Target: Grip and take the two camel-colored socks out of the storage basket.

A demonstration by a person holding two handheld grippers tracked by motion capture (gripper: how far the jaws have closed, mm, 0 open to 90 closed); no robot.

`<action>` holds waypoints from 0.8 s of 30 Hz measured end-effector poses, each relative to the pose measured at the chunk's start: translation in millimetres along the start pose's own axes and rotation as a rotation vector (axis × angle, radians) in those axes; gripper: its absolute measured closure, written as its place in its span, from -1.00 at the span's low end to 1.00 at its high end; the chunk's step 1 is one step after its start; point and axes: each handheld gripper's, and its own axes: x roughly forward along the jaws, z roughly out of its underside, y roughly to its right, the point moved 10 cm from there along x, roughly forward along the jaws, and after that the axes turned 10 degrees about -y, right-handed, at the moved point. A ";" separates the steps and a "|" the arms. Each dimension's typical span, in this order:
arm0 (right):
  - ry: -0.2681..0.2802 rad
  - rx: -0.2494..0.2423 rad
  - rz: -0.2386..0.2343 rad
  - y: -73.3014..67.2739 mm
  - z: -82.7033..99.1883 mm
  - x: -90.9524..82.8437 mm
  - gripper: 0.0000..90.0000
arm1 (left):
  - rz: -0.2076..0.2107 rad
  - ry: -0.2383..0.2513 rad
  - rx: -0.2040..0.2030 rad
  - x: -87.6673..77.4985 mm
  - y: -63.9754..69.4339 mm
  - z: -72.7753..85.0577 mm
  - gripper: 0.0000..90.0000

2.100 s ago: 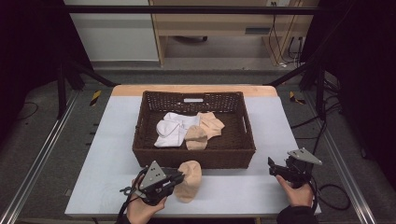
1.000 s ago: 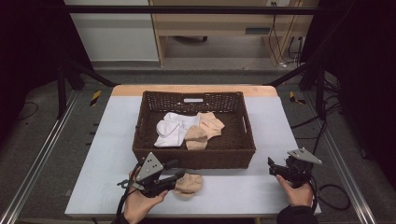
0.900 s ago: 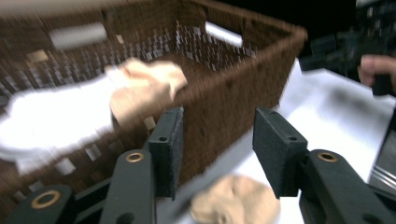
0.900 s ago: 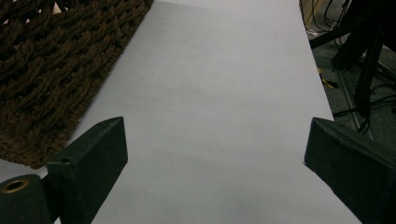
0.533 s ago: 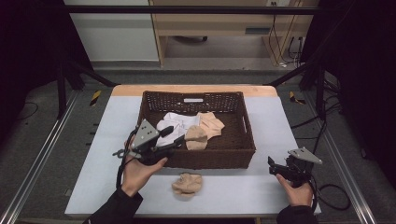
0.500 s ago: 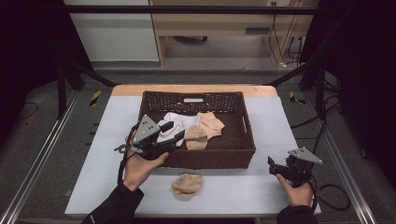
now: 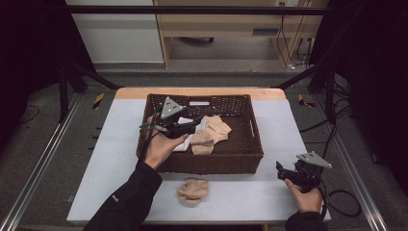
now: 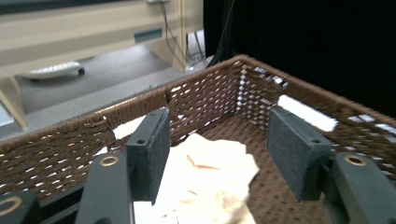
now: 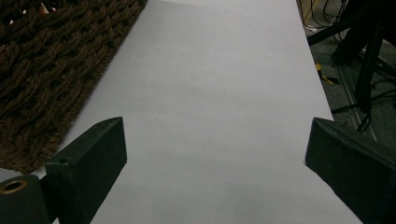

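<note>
A brown wicker basket [image 7: 250,144] stands in the middle of the white table [image 7: 120,159] and holds peach socks [image 7: 211,132] and a white sock [image 7: 185,143]. One beige sock [image 7: 192,190] lies crumpled on the table in front of the basket. My left gripper [image 7: 194,124] hovers over the basket's left half; its jaws have just been opening and hold nothing. In the left gripper view the left gripper [image 8: 219,149] frames the peach socks [image 8: 215,172] below. My right gripper [image 7: 280,171] rests at the table's front right, open and empty. In the right gripper view the right gripper [image 9: 215,149] looks along bare table [image 9: 215,84].
The basket's far wall carries a white label [image 7: 199,103]. Its woven side [image 9: 42,70] lies to the left of the right gripper. Black frame posts, cables and a wooden cabinet [image 7: 231,24] stand beyond the table. A metal rail [image 7: 38,168] runs along the left side.
My left gripper let go of the beige sock on the table's front, rose, and moved away over the basket's left half with its jaws wider. The right gripper stayed put.
</note>
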 end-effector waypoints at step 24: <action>0.002 -0.003 -0.004 0.1 -1.0 1.2 -0.86 | -0.046 -0.228 0.016 86.1 -15.2 38.6 -0.24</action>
